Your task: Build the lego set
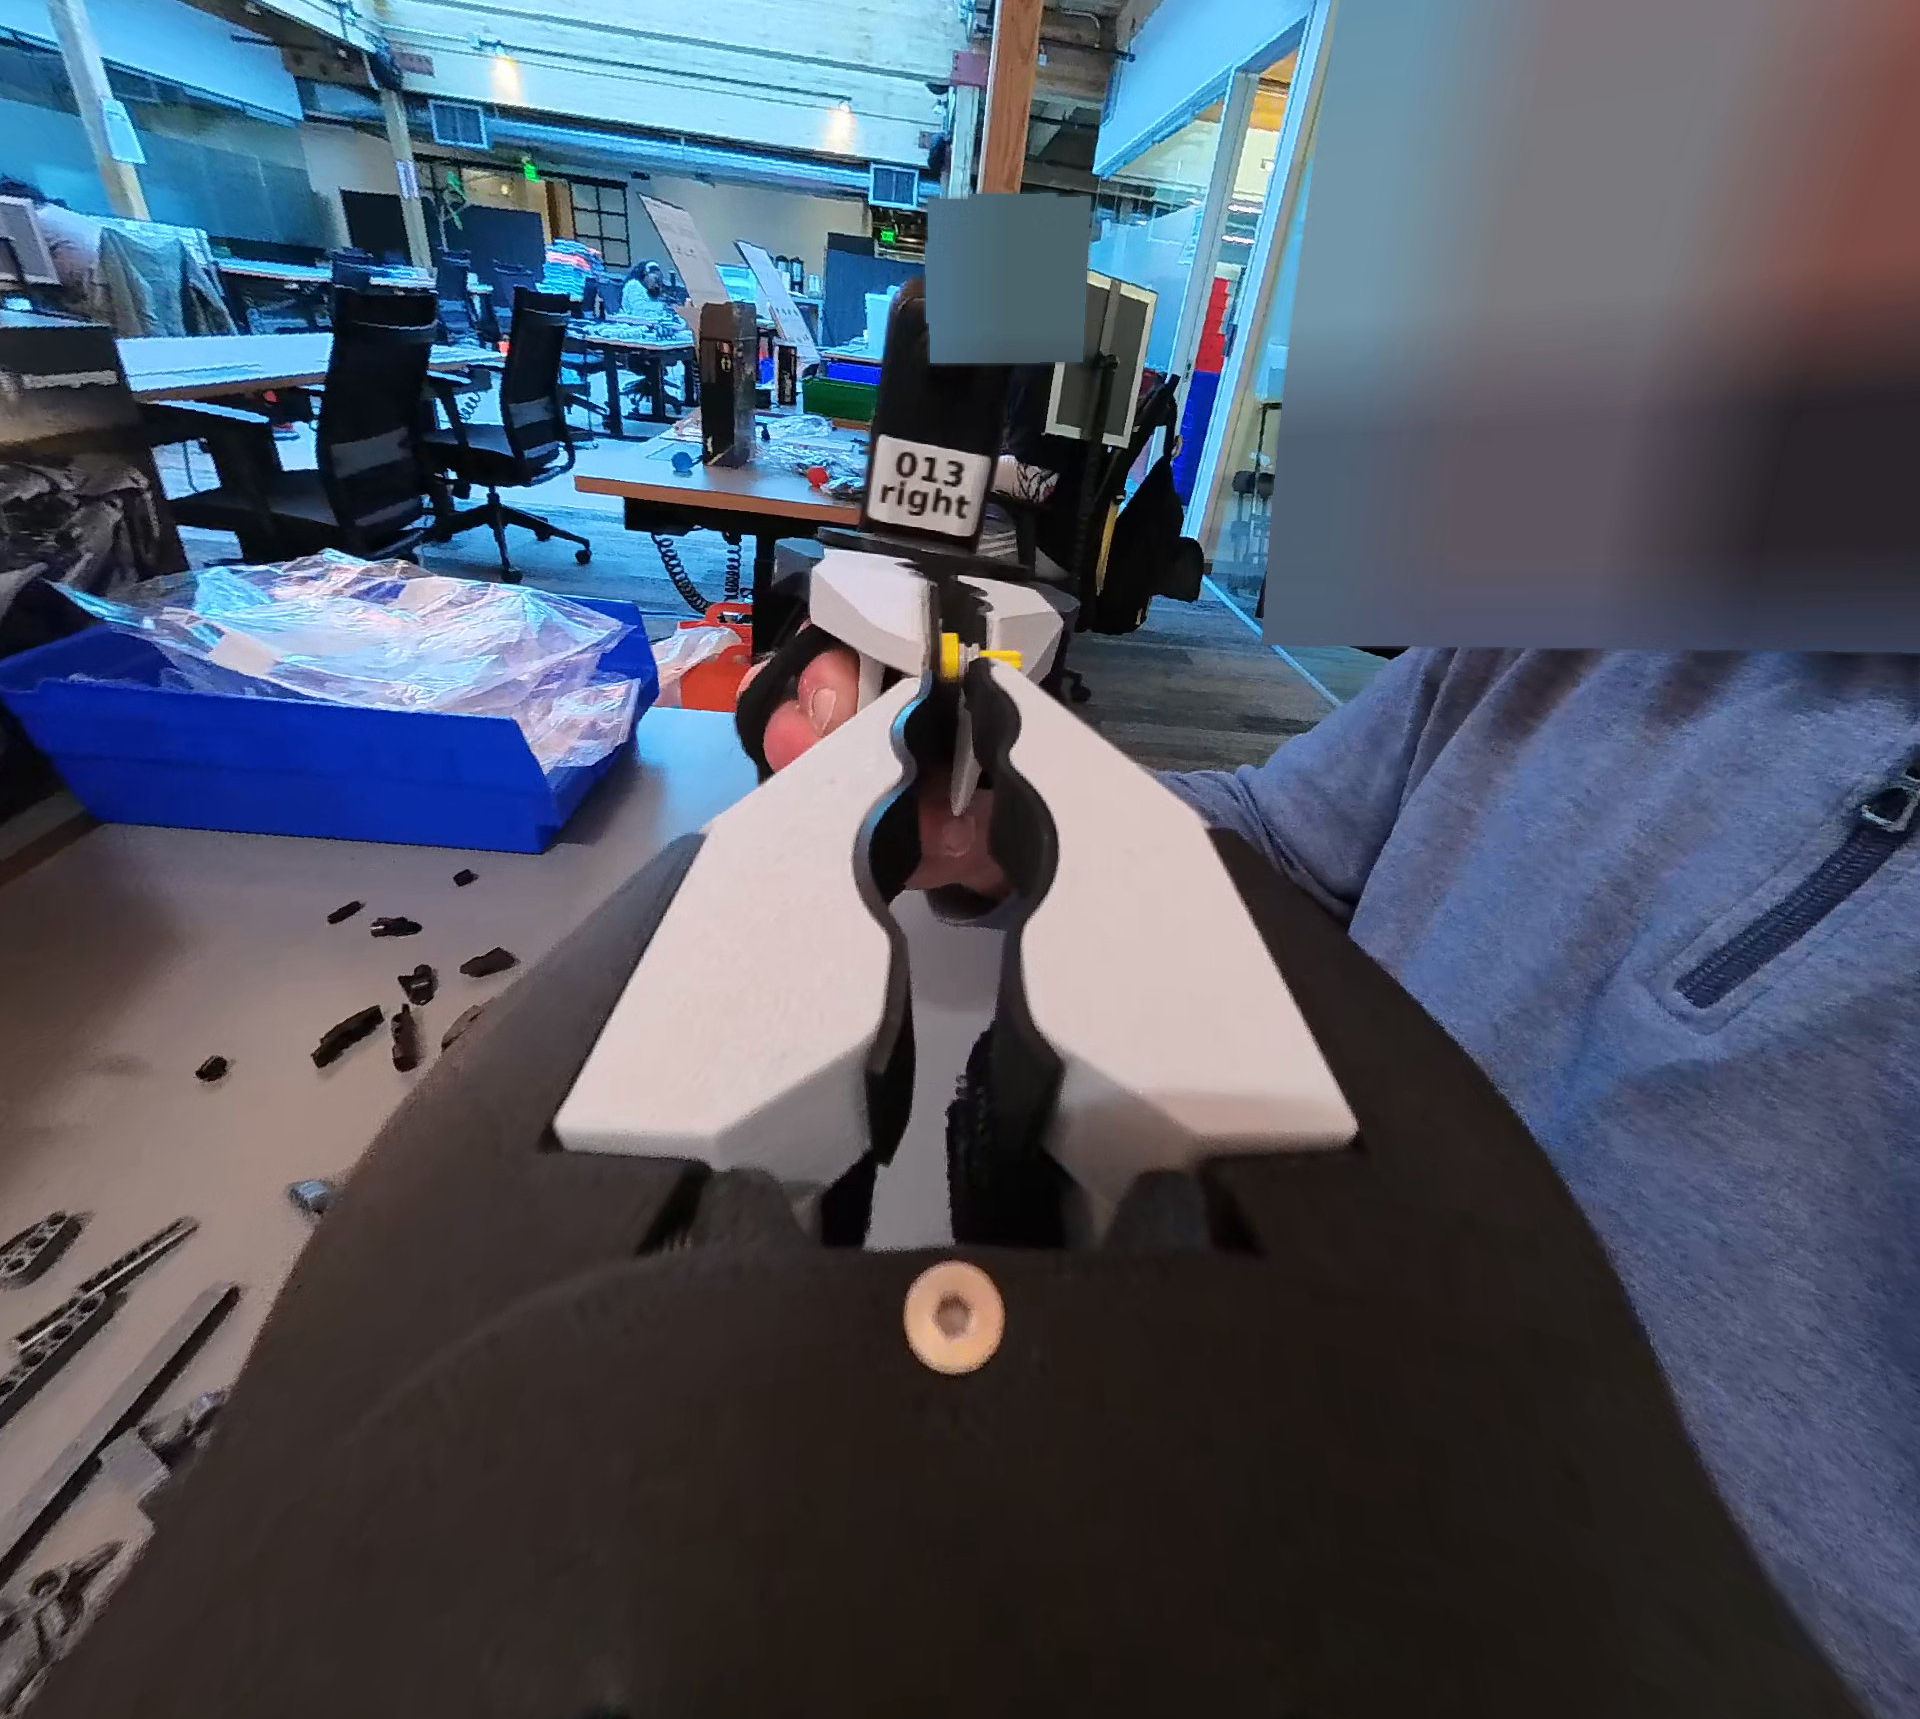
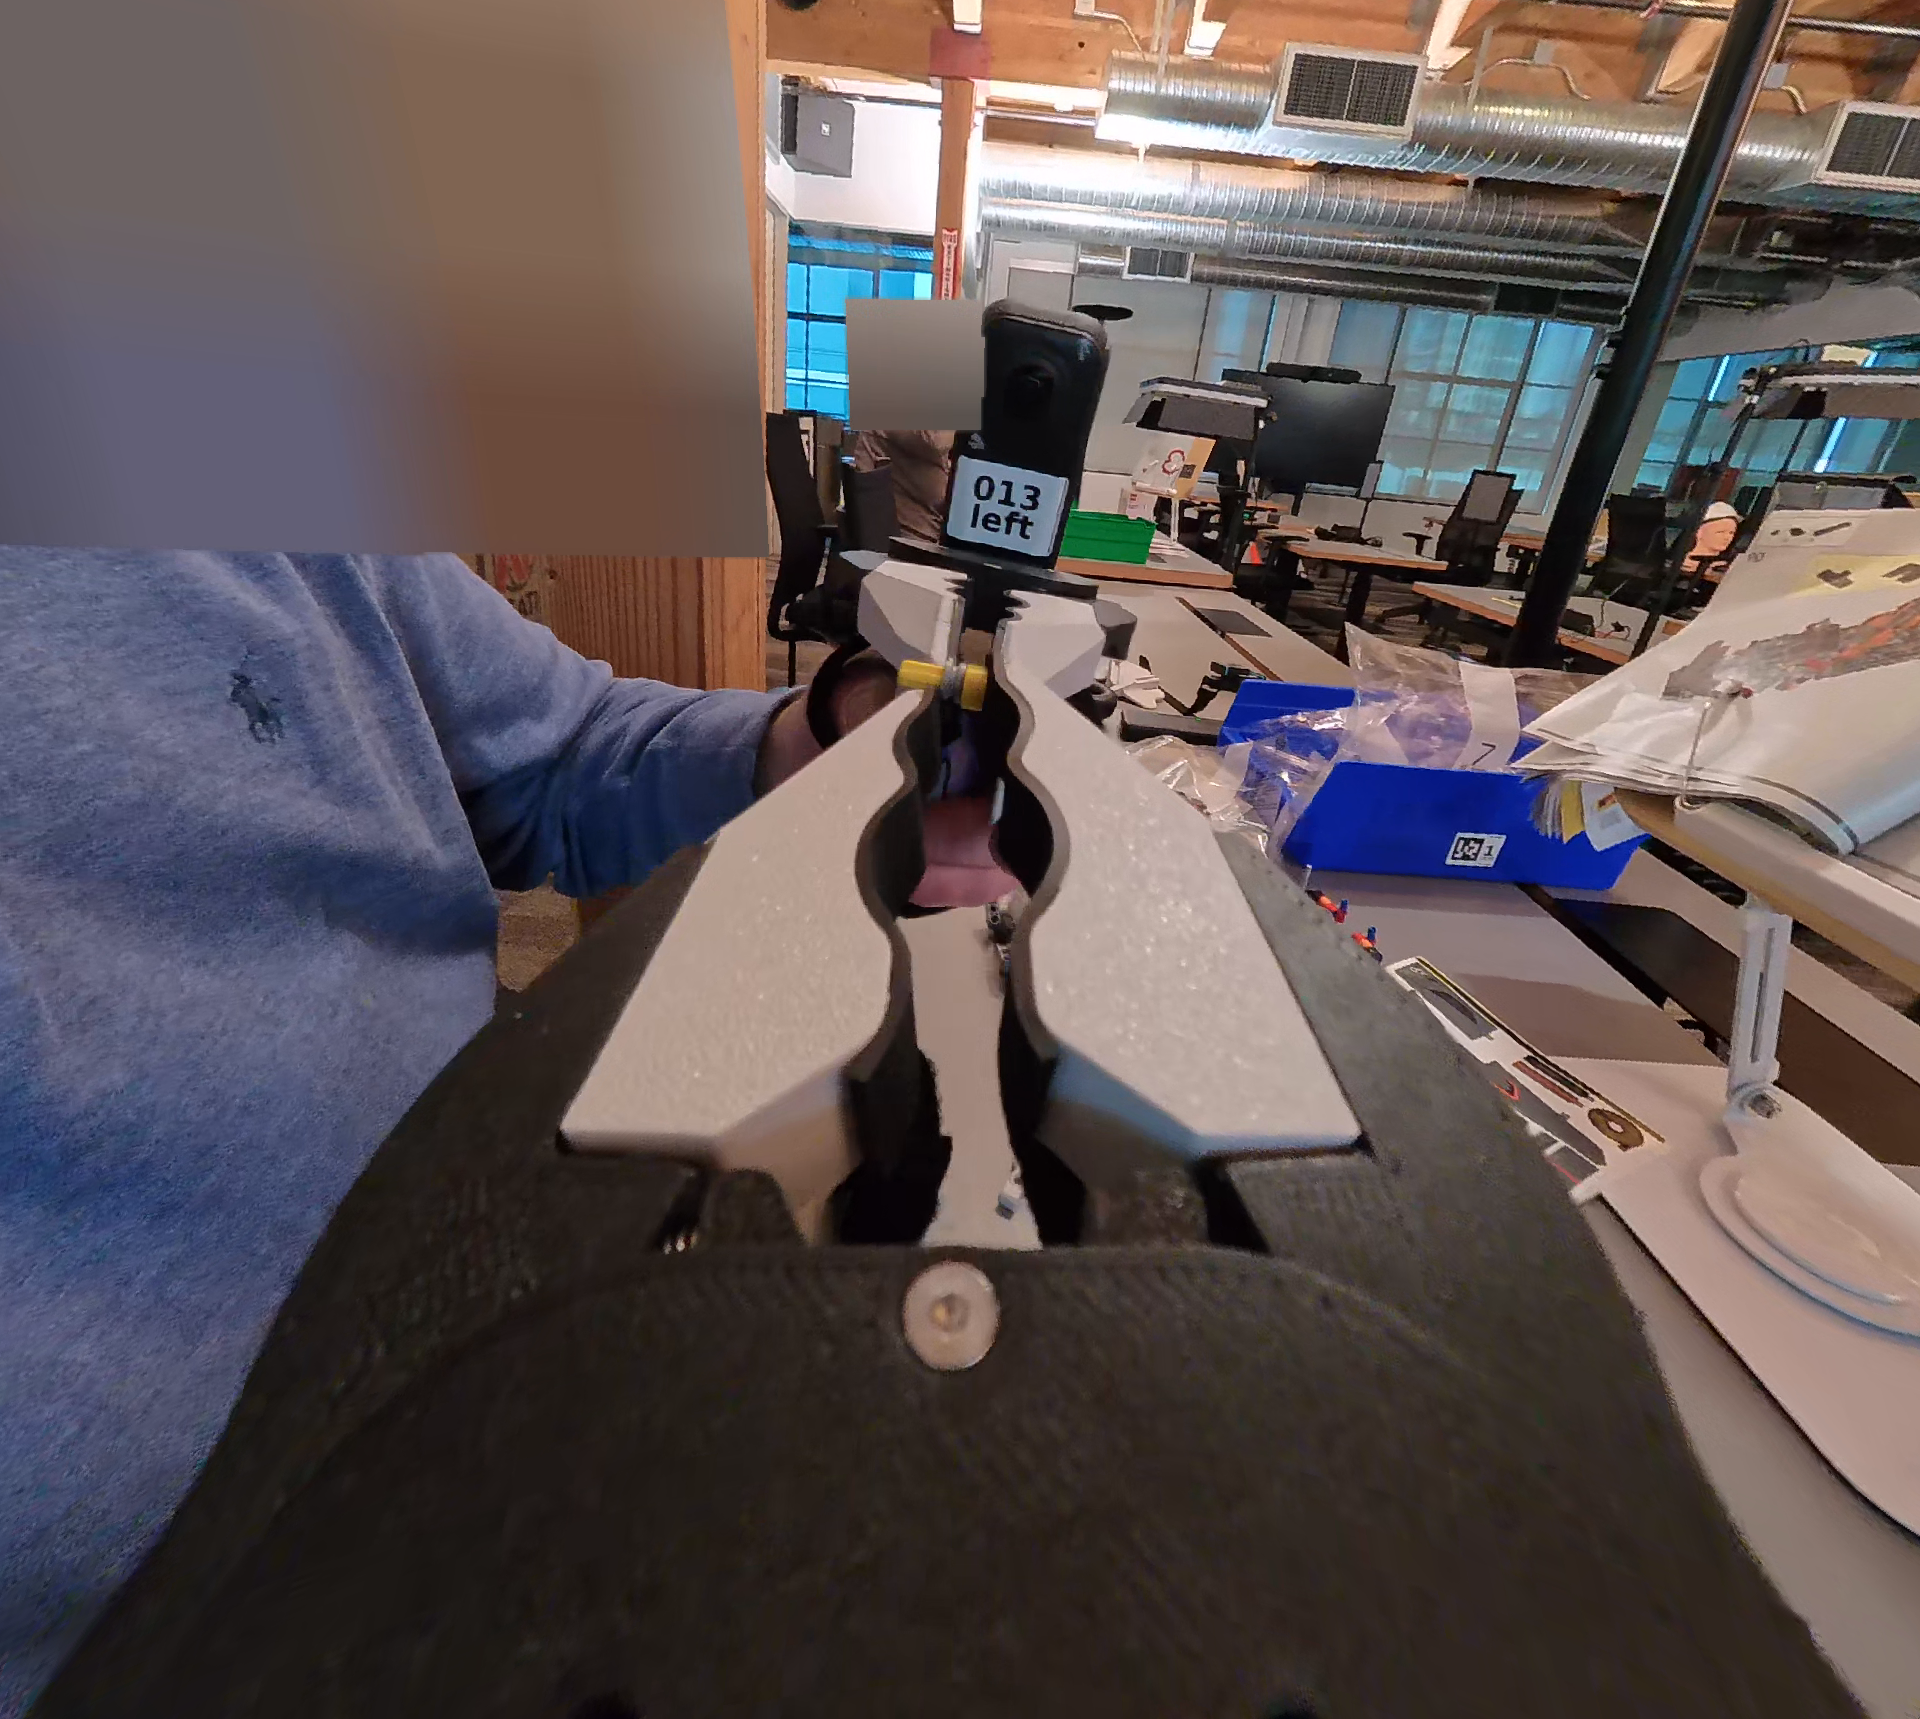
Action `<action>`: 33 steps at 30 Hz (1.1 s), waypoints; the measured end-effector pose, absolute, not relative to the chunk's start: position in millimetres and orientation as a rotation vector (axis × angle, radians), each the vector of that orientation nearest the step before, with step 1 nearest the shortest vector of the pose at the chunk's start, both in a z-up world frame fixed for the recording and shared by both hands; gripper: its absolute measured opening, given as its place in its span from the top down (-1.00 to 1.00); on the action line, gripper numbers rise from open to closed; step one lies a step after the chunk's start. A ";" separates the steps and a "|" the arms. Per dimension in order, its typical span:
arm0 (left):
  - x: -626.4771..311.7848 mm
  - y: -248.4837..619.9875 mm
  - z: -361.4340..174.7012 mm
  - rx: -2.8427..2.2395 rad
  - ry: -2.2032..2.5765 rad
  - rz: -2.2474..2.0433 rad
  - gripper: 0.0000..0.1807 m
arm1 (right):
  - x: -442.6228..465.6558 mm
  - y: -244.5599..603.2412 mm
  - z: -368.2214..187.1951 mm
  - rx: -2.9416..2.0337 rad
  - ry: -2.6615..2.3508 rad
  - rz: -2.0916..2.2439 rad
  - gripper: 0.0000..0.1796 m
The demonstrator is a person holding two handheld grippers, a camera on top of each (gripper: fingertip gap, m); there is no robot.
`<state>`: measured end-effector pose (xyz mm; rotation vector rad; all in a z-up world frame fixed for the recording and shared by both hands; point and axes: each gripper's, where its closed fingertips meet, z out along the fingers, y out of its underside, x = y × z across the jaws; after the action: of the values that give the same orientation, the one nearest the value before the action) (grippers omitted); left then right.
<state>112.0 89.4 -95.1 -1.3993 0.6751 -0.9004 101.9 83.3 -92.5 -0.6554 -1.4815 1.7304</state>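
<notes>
The two hand-held grippers meet tip to tip above the counter [image 1: 156, 942], a small pin [image 1: 977, 657] between them. Loose pieces [image 1: 348, 1035] lie on the counter left of the left hand-held gripper [image 1: 940, 713], before a bin [image 1: 312, 755] holding plastic bags [image 1: 364, 620].

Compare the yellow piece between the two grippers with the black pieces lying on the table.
The yellow piece is bright; the black pieces are dark. The yellow piece is held up in the air, where the fingers of the left gripper and the right gripper meet; the black pieces lie loose on the grey table. The yellow piece is alone; the black pieces are many, scattered and of varied shapes. All are small building parts.
</notes>
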 end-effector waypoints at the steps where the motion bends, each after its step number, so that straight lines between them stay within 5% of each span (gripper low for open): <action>1: 110.6 90.3 -95.6 -1.403 0.665 -0.892 0.96 | 100.5 84.2 -93.0 -0.666 -1.475 1.729 0.95; 15: 65.0 77.9 -86.9 -1.395 0.525 -0.749 0.77 | 53.6 89.1 -90.7 -0.747 -1.489 1.222 0.94; 33: 16.7 79.5 -88.0 -1.370 0.390 -0.758 0.91 | 0.7 75.2 -91.4 -0.589 -1.486 0.560 0.93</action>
<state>16.7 79.5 -88.0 -1.3703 0.3897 -0.7577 0.7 75.2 -91.4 -0.5889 -1.4863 0.5598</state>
